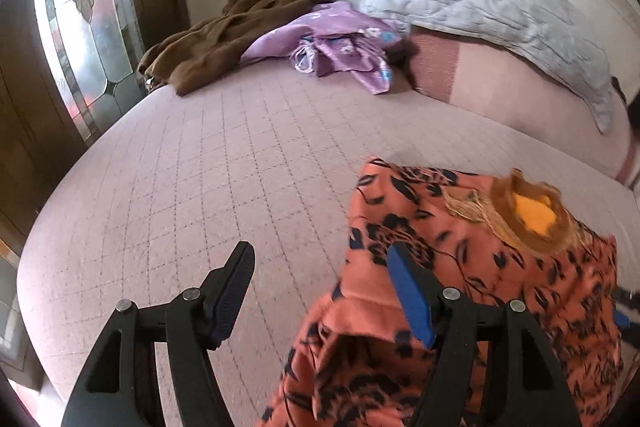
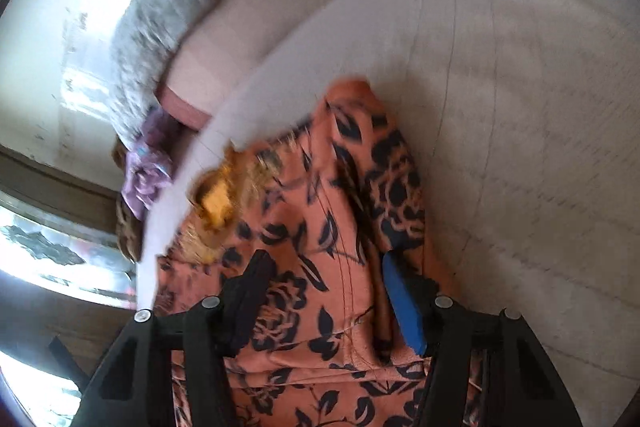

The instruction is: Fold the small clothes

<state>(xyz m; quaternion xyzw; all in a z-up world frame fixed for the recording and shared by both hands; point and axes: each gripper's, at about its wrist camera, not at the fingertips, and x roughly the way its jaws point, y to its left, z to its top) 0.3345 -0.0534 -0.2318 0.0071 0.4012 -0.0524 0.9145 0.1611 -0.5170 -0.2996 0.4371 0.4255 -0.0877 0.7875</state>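
An orange garment [image 1: 472,267] with a dark floral print and a brown-yellow collar [image 1: 528,215] lies spread on the pink quilted bed cover [image 1: 224,163]. My left gripper [image 1: 320,283] stands open at the garment's left edge. Its blue-padded finger is over the cloth and its black finger over bare cover. The right wrist view is blurred. It shows the same garment [image 2: 320,227] under my right gripper [image 2: 326,287], whose fingers stand apart with printed cloth lying between them. A fold runs close to the blue pad [image 2: 404,307].
A brown garment [image 1: 240,27] and a purple flowered one [image 1: 340,43] lie heaped at the far side of the bed. A grey quilted blanket [image 1: 500,11] rests on a pink pillow [image 1: 480,79] against the white wall. A glass-panelled door [image 1: 80,27] is to the left.
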